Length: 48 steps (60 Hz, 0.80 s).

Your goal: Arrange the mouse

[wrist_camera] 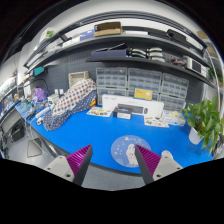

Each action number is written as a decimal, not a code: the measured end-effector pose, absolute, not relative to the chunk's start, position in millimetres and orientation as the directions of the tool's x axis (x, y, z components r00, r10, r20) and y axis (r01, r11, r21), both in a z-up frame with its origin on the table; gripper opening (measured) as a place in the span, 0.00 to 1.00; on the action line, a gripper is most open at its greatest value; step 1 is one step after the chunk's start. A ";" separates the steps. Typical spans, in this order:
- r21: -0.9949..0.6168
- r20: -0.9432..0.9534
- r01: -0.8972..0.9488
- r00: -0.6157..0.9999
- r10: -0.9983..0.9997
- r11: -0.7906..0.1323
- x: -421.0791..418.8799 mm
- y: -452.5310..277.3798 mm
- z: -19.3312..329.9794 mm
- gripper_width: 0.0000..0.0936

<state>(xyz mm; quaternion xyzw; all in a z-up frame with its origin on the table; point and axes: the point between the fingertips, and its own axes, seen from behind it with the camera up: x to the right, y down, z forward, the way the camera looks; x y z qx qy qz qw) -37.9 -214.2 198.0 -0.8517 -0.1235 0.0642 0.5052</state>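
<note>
Mouse position cannot be confirmed from the gripper view: no mouse is identifiable on the blue table (100,128). The nearest candidate zone is the round light-coloured mat (128,148) lying just ahead of the fingers, which bears small marks too fine to identify. You hold the gripper (113,160) above the table's near edge with its fingers spread apart and nothing between the purple pads (80,156).

Beyond the mat stand a white box (127,104), a patterned bundle (68,100) to its left, and a potted plant (205,120) off to the right. Grey drawer cabinets (140,82) and loaded shelves (120,35) fill the wall behind.

Risk: if you advance before locating the mouse, the fingers may close on the wrong item or drag the mat. A wide rightward sweep may brush the plant leaves.

No brand, label or writing is legible.
</note>
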 end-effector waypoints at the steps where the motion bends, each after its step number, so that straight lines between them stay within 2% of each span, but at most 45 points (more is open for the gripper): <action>1: -0.873 0.015 0.146 0.962 0.274 -0.465 -37.0 -214.8 196.1 0.93; 14: -0.826 0.005 0.134 0.973 0.230 -0.547 0.0 -220.5 140.1 0.93; 30: -0.744 0.022 0.076 0.996 0.089 -0.664 94.4 -230.2 61.8 0.94; 48: -0.709 0.071 0.022 0.997 -0.041 -0.705 204.6 -186.0 5.6 0.92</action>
